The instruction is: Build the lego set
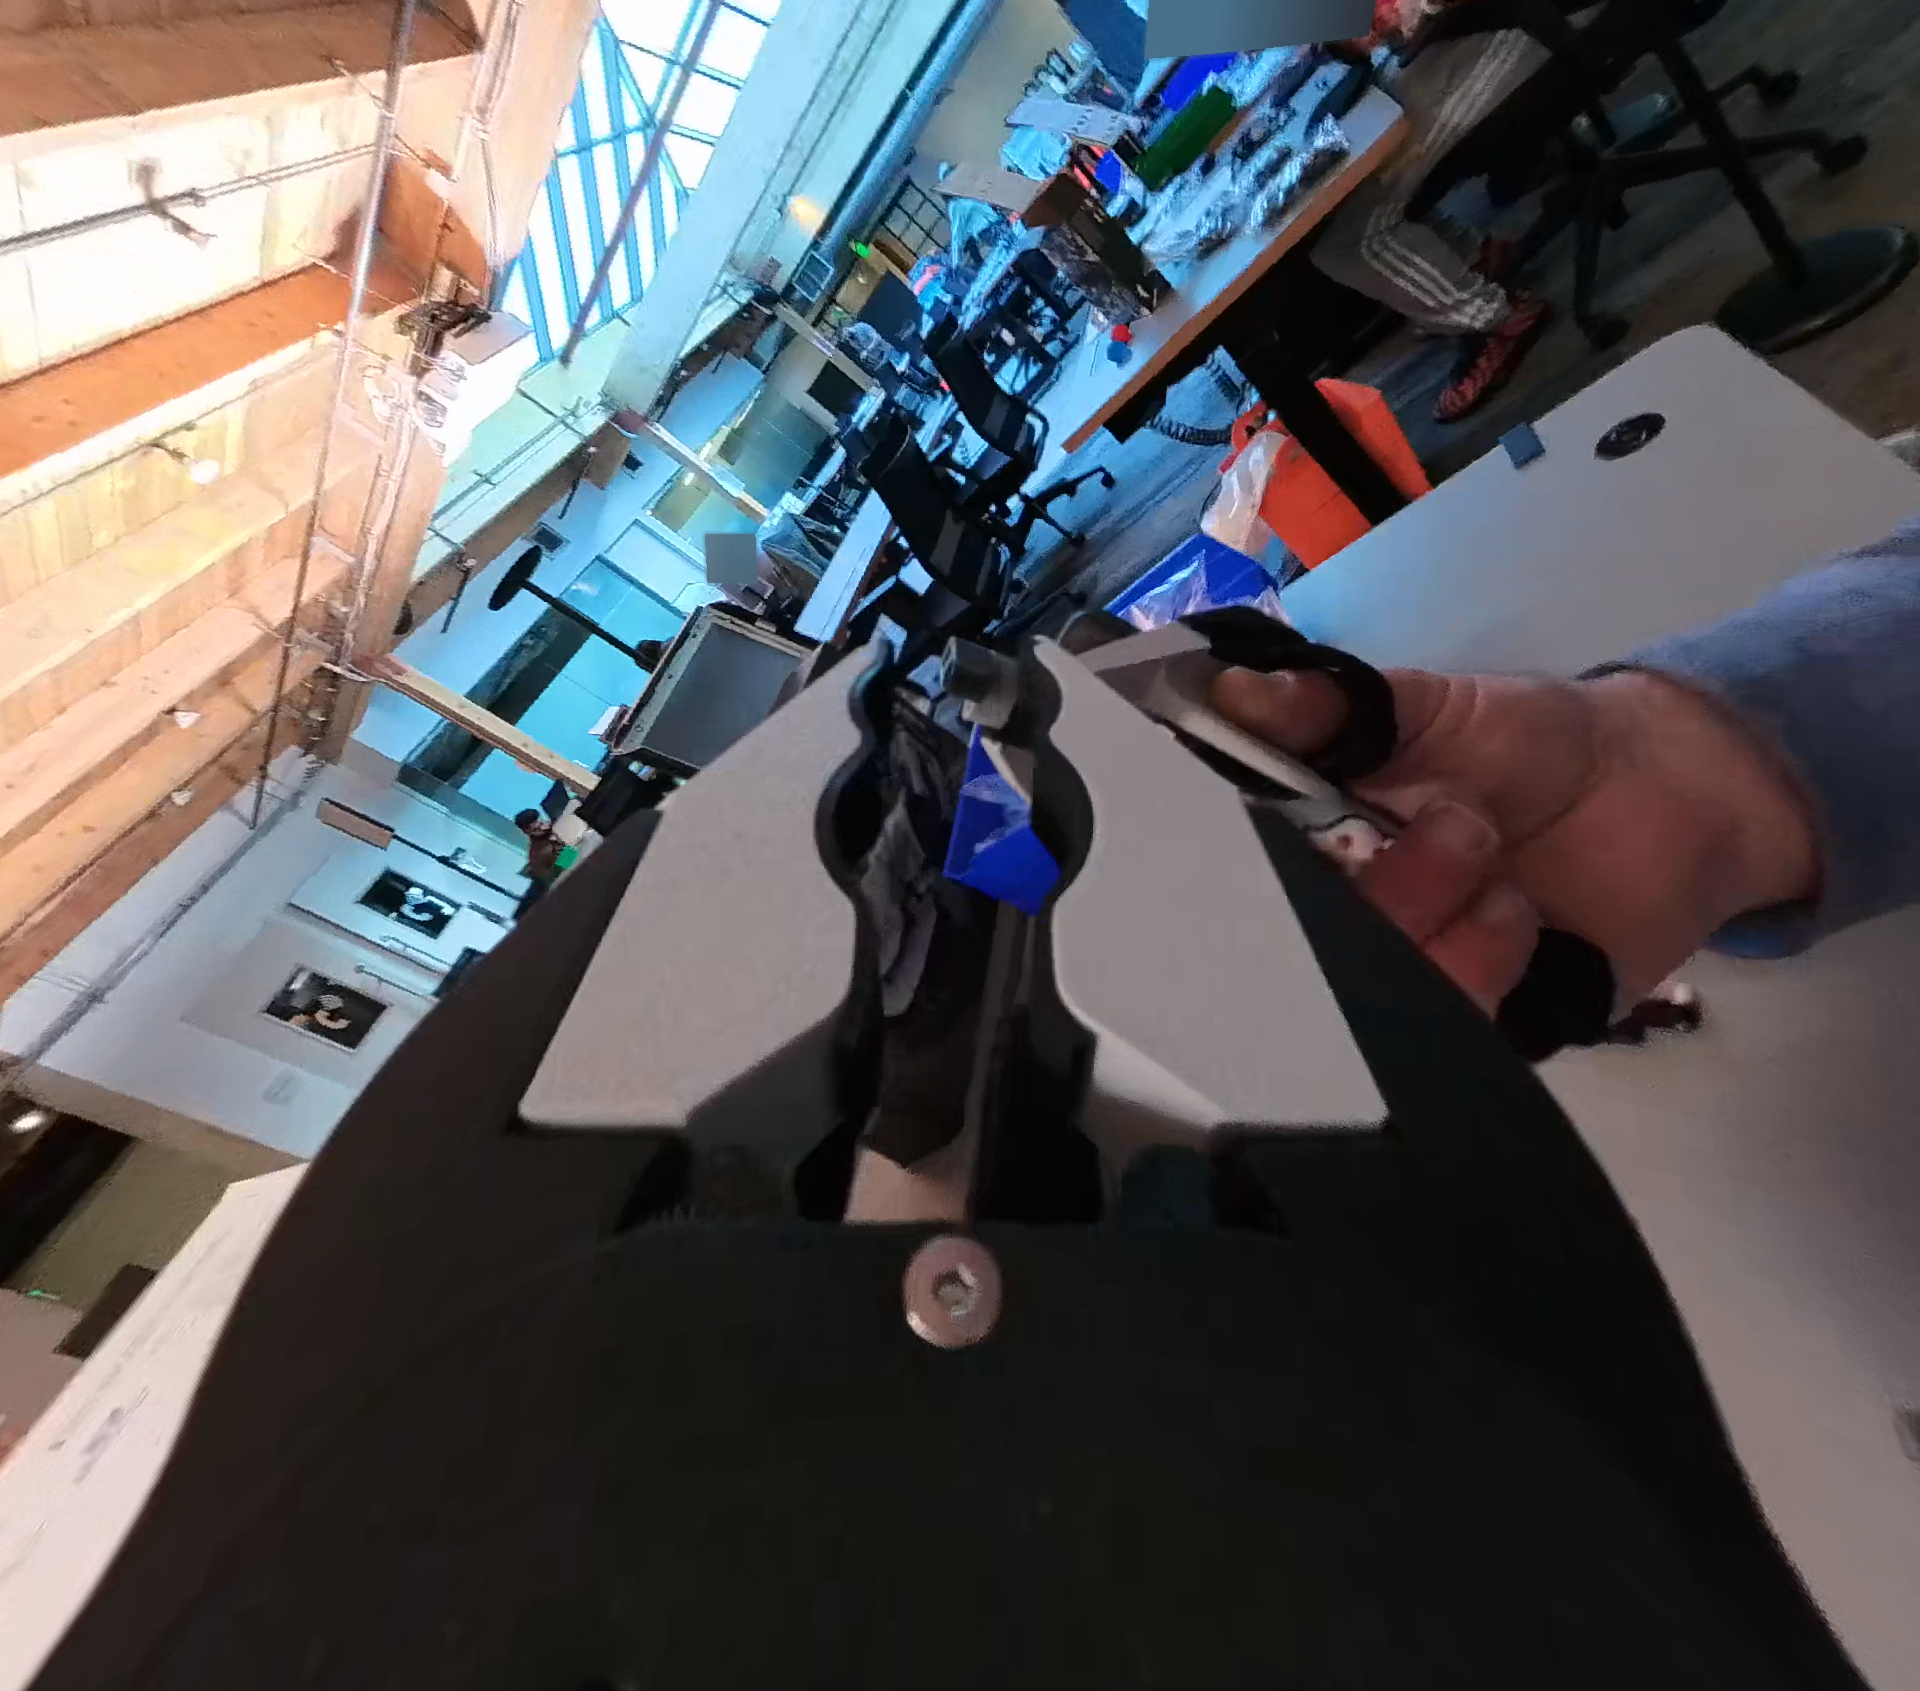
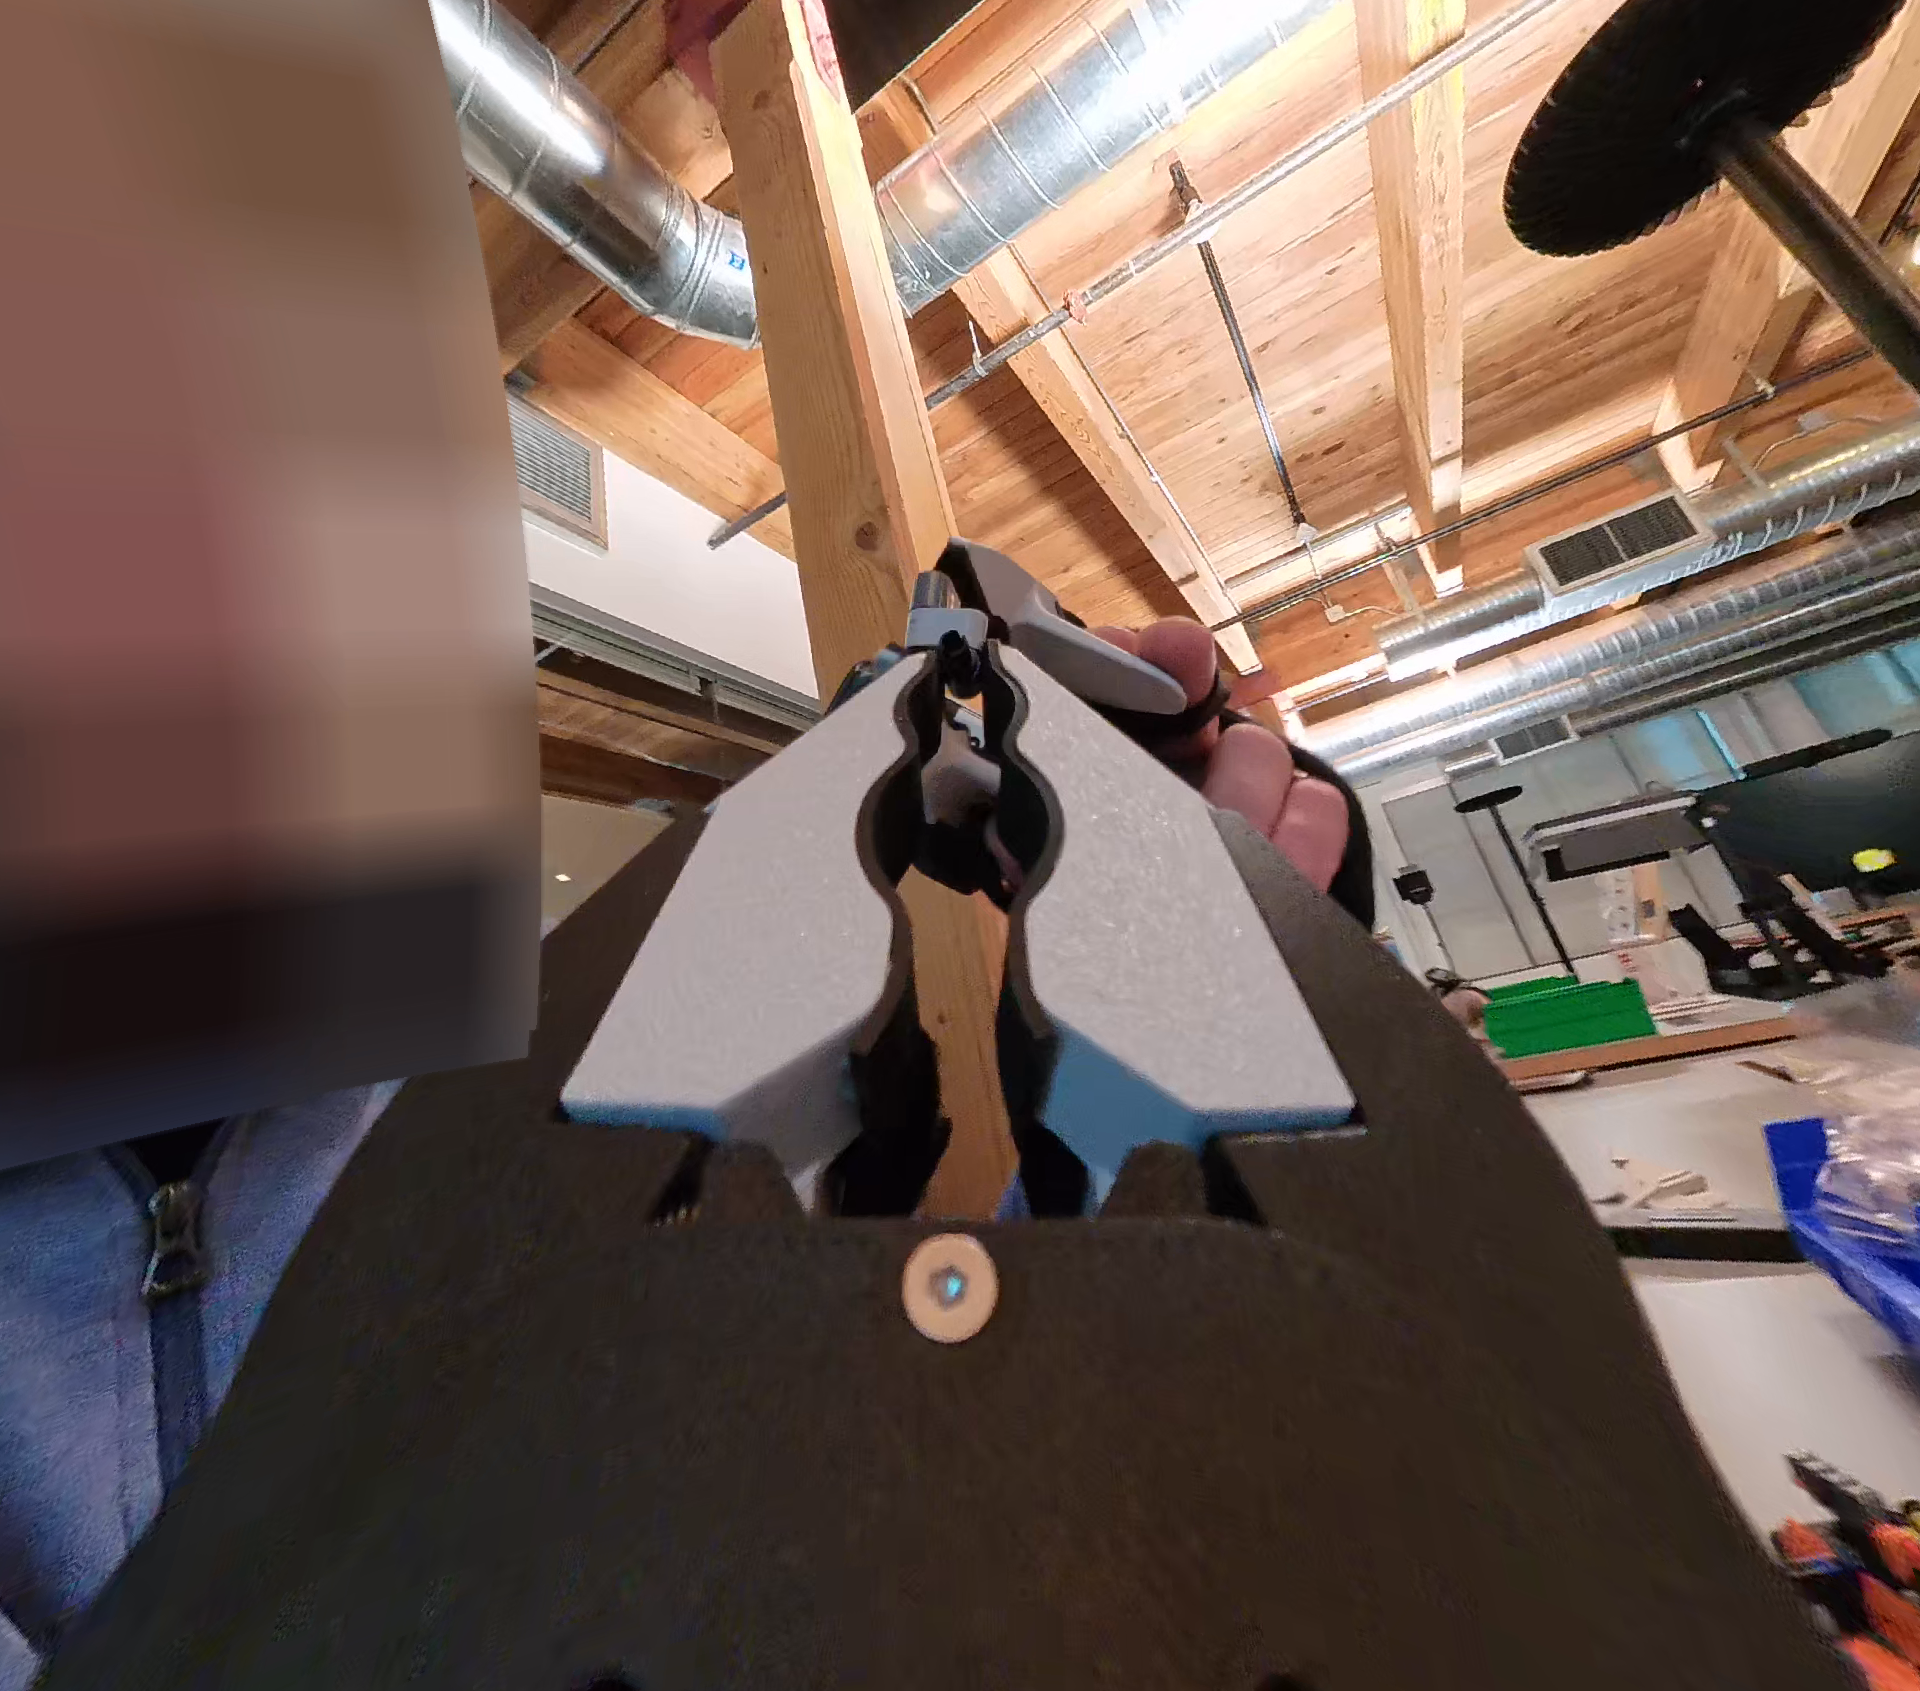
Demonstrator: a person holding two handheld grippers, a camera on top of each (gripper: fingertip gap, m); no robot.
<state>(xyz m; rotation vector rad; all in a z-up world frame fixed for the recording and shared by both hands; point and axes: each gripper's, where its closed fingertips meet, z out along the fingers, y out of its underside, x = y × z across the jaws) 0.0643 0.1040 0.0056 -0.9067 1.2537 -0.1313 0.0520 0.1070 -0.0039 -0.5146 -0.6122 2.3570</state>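
- Here, the lego assembly (image 2: 948, 706), a small grey and black piece, is held up in the air against the wooden ceiling, well above the worktop (image 2: 1714, 1132).
- In the right wrist view its long axis runs along the gap between the fingers, with a grey end poking just past the tips and the rest reaching back toward the camera.
- In the left wrist view only a small grey block of it (image 1: 982, 685) shows at the fingertips. Motion blur hides which way it points there.
- The right hand-held gripper (image 2: 958, 656) is narrowed to a slit, pinching the assembly at its tips.
- The left hand-held gripper (image 1: 966, 673) is likewise narrow and closed on the grey block.
- The two grippers meet tip to tip at an angle. Each shows in the other's view, gripped by a hand (image 1: 1538, 820) in a black fingerless glove and blue sleeve.
- Further out on the white worktop, low at the right, lie a blue plastic bag (image 2: 1849, 1215) and some orange and black lego parts (image 2: 1849, 1558).
- A green bin (image 2: 1569, 1013) stands on a farther table.
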